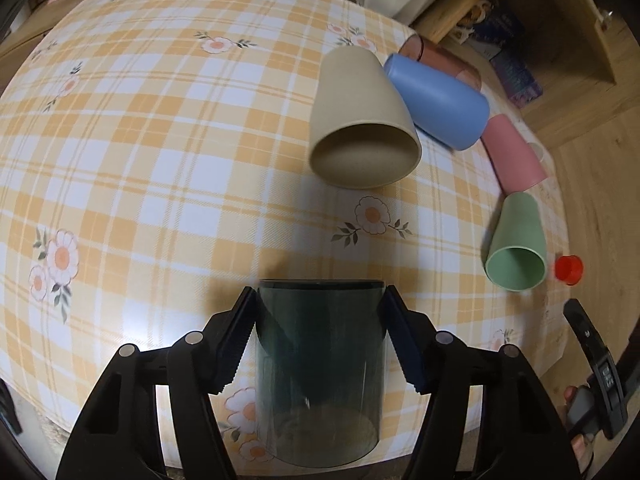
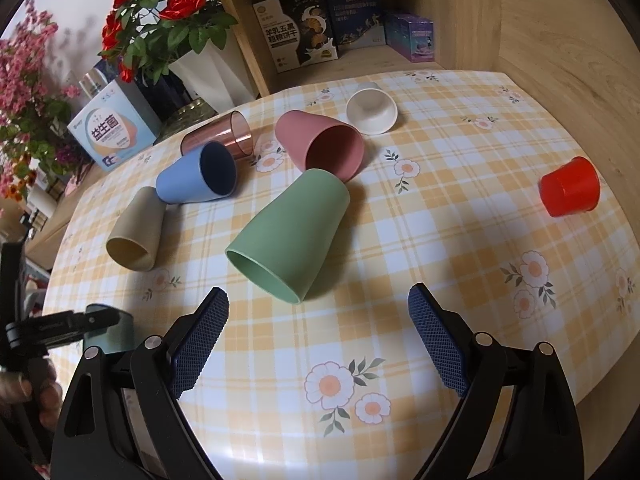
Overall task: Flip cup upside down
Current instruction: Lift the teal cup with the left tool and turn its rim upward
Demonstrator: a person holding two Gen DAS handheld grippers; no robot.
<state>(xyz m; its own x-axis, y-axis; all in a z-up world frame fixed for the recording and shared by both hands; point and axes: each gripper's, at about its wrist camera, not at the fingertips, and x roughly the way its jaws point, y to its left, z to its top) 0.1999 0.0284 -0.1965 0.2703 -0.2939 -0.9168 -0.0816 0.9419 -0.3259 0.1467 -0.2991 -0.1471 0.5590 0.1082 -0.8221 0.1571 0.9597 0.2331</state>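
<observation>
My left gripper (image 1: 320, 300) is shut on a dark translucent green cup (image 1: 320, 364), pads against its two sides, near the table's front edge; the cup also shows in the right wrist view (image 2: 114, 332), at the left between the left gripper's fingers. My right gripper (image 2: 318, 304) is open and empty above the table, just short of a green cup (image 2: 288, 236) lying on its side with its mouth toward me. That green cup also shows in the left wrist view (image 1: 518, 240).
Lying on the plaid tablecloth (image 2: 400, 240) are a beige cup (image 2: 136, 232), a blue cup (image 2: 196, 176), a pink cup (image 2: 320, 148), a translucent brown cup (image 2: 218, 136) and a white cup (image 2: 372, 110). A small red cup (image 2: 570, 188) sits at right. Flowers, boxes and a wooden shelf stand behind.
</observation>
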